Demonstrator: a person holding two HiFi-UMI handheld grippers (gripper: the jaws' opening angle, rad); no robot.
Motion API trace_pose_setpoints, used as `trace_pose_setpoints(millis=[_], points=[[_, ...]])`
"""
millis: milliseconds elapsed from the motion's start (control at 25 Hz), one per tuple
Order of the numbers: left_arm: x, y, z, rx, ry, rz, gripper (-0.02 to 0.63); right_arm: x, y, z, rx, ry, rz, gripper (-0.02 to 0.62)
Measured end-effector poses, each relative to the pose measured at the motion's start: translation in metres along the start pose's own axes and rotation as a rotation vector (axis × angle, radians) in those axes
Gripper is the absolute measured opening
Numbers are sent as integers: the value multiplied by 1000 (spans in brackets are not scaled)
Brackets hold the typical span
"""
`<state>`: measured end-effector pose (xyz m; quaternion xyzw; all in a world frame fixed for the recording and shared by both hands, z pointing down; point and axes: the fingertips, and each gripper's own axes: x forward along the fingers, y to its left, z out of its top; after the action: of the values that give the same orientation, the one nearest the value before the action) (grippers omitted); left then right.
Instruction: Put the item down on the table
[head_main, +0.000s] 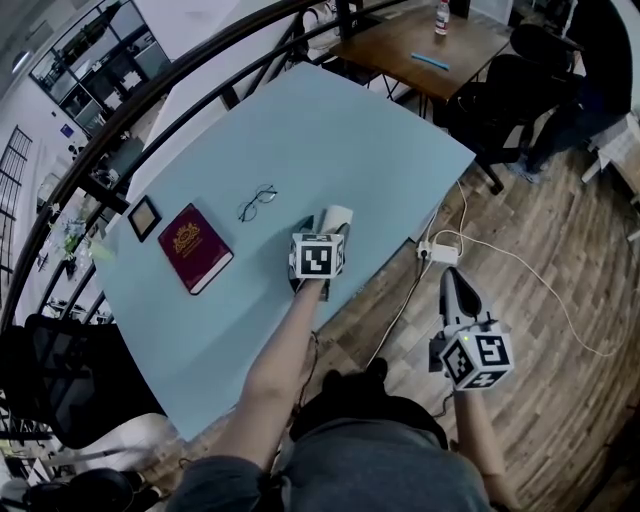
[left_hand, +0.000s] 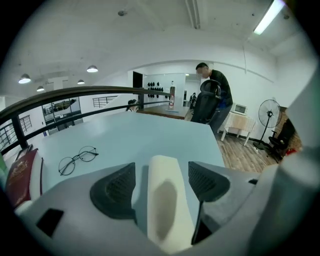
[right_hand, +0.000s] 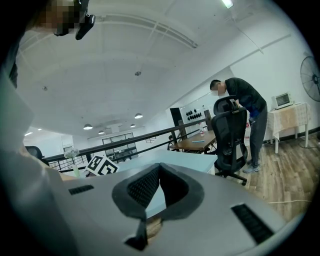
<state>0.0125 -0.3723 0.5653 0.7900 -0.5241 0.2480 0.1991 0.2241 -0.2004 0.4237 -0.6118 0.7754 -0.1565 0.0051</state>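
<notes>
One cream roll (head_main: 336, 218) lay on the pale blue table (head_main: 350, 140) near its front edge, between the left gripper's (head_main: 325, 229) fingers, which stood apart and clear of it. Right gripper (head_main: 455, 285) off the table, fingers together, empty. Further in: one pair of glasses (head_main: 258, 203), one maroon book (head_main: 194, 247) with a gold crest, lettering unreadable, and one small dark frame (head_main: 144, 217).

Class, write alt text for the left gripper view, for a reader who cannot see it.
The left gripper has its jaws open either side of a rounded cream item lying on a pale blue table. Glasses and a dark red book lie further left; a person stands by a chair in the background.
</notes>
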Motion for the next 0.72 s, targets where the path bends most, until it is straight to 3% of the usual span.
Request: trace_pose_setpoints(millis=[320, 720], points=[[-55, 5, 35, 8, -171, -4, 324, 3, 13, 10, -5, -26, 28, 3], [-131, 13, 57, 24, -351, 12, 174, 4, 38, 19, -31, -52, 69, 3]])
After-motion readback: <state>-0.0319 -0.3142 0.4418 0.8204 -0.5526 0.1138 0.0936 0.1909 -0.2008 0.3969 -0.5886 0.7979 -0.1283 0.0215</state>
